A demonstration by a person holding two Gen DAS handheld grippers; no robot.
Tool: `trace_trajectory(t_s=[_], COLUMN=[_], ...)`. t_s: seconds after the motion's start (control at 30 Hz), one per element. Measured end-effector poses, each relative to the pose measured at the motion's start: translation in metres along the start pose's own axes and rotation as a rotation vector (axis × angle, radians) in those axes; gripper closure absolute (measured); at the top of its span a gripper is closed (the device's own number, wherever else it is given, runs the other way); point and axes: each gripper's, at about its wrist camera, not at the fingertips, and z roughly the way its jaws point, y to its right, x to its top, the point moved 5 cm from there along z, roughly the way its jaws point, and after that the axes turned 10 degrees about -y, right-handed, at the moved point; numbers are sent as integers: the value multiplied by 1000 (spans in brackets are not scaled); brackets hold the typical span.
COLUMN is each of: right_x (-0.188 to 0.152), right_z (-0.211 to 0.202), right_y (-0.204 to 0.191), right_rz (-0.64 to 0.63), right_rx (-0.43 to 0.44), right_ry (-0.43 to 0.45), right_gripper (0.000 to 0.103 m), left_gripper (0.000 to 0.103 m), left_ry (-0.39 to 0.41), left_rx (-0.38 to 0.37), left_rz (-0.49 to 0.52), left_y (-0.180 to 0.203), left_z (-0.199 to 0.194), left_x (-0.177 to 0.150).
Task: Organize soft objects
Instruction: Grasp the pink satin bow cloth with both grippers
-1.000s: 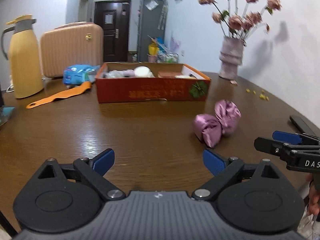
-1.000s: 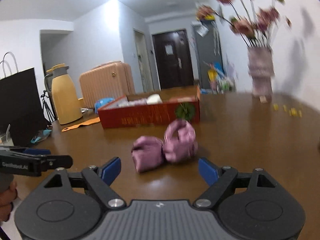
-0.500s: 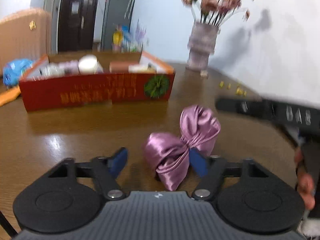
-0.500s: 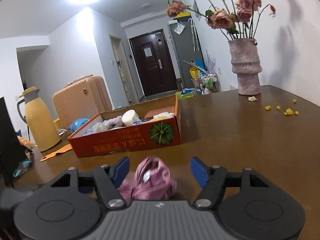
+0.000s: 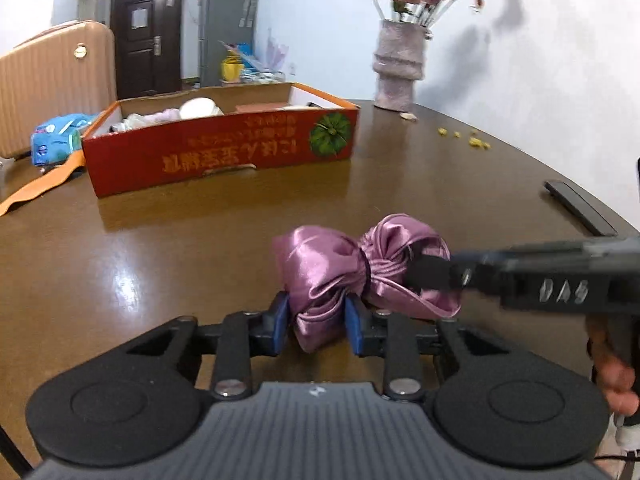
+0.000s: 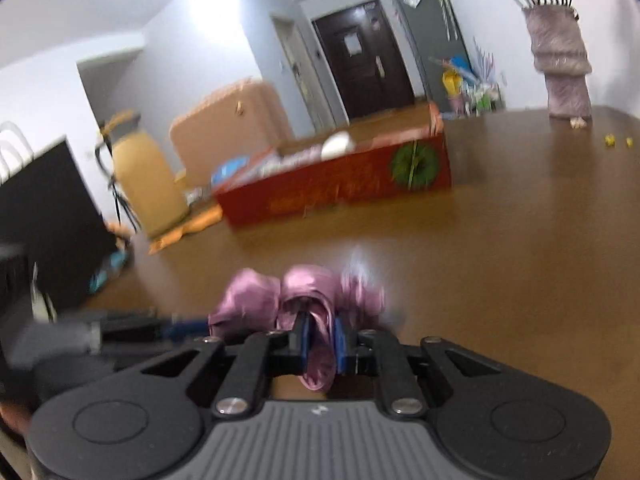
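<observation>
**Two grippers, one shiny pink bundle**

Lying on the brown table (image 5: pixel 168 248), in front of the red box (image 5: pixel 224 152): a pink satin bundle (image 5: pixel 352 264), tied in the middle like a bow. Left gripper (image 5: pixel 316 322) just closing, blue pads pinching the near lobe. Right gripper (image 6: pixel 320 338) just closing too, fingers nearly together, squeezing a thin fold of the other lobe, though blurry there. Farther back, a vase (image 5: pixel 398 68) with flowers and a tan suitcase (image 5: pixel 52 84).
</observation>
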Motion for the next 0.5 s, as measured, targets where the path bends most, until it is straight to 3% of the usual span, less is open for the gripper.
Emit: trace_trajectory(t_s=[0.1, 0.27, 0.37, 0.4, 0.5], right_x=[-14, -15, -16, -15, -8], right_z=[1, 1, 2, 1, -18], right_y=[-2, -7, -13, -14, -14], right_rz=[23, -6, -47, -51, -36], right_rx=[-23, -65, -87, -84, -65], right_ry=[-16, -22, -31, -32, 27], right_gripper=[91, 91, 88, 87, 84], left_gripper=[54, 45, 55, 67, 71], left_ry=[3, 85, 59, 35, 23], left_rx=[-40, -149, -136, -127, -148], left_rz=[-8, -118, -170, -173, -186], left_y=[-2, -13, -22, -22, -24], left_z=[-9, -30, -19, -13, -7], left_x=[-5, 16, 23, 21, 14])
